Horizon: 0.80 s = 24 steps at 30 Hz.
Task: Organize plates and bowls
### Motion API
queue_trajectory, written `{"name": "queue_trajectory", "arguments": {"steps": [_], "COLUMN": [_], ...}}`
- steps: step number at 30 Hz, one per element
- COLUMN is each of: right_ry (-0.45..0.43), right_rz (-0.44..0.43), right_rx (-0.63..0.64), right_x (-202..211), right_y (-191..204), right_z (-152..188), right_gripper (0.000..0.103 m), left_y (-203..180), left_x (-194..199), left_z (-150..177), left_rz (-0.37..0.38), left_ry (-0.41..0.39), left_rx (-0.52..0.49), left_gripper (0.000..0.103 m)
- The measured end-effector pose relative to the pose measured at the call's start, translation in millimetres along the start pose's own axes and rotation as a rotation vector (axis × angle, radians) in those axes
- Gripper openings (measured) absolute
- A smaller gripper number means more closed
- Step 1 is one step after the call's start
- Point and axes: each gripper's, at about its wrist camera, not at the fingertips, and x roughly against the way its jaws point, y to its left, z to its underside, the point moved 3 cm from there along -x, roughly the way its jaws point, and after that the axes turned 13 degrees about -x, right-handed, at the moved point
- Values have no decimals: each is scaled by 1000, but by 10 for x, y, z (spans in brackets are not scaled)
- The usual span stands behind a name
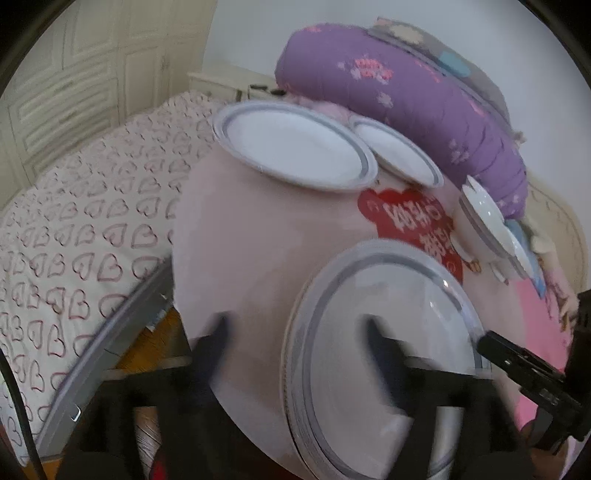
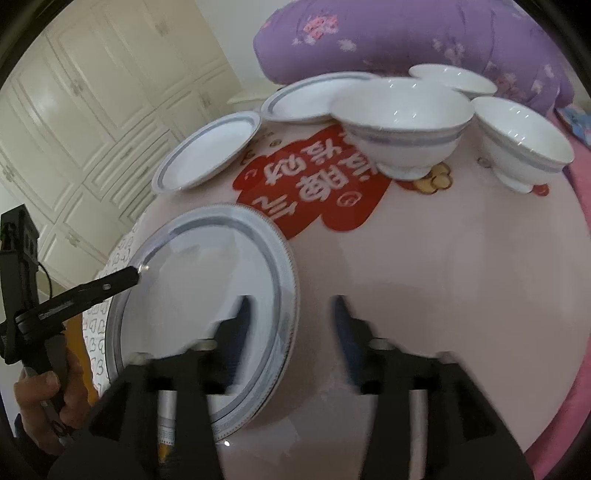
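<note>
A stack of grey-rimmed white plates (image 1: pixel 399 332) (image 2: pixel 199 295) rests on the pink round table (image 1: pixel 240 240) (image 2: pixel 461 277), near its edge. My left gripper (image 1: pixel 297 332) is open, with the stack's left rim between its spread fingers. My right gripper (image 2: pixel 291 314) is open too and straddles the opposite rim without its pads pressing. Two single plates (image 2: pixel 208 151) (image 2: pixel 314 98) lie further back, also seen as a large plate (image 1: pixel 295 147) and a smaller plate (image 1: pixel 397 153). Three white bowls (image 2: pixel 400 122) (image 2: pixel 524 144) (image 2: pixel 452 79) stand at the far right.
A red sticker (image 2: pixel 314 184) marks the table's middle. A rolled purple quilt (image 1: pixel 406 92) (image 2: pixel 406 33) lies right behind the dishes. A bed with a heart-print sheet (image 1: pixel 74 221) is to the left, cream wardrobe doors (image 2: pixel 92 110) beyond. A person's hand (image 2: pixel 37 398) holds the left gripper's handle.
</note>
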Motion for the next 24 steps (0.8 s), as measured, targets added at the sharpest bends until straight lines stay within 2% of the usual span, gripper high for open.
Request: {"name": "queue_trajectory", "arguments": {"steps": [1,2,5,8,16,24], "right_ry": [-14,-32,-84,-114,-197,-271], "right_rz": [0,0,-13,-33,-124,-141], "right_rx": [-1,0,-2,4,70,134], "right_x": [33,72,191,259,553,797], "right_y": [-5,3,65,166,583,774], "right_z": [-24,-48,-155,-259,-571,-838], "right_gripper": [82,92,103,103,103,103], "left_y": [-13,-20,-90,-183,-431,-539], "left_x": [51,97,180,271,676,1114], "left_z": [-36,-62,-159,-210,-334,-329], "left_rz": [-22,-38,-87,-133,-157,-212], "left_ry": [-26,-43,-66,-89,-194,-289], "left_rx": [-10,-22,-60,-80,-81,-56], "left_gripper": [98,102,102,102,102,102]}}
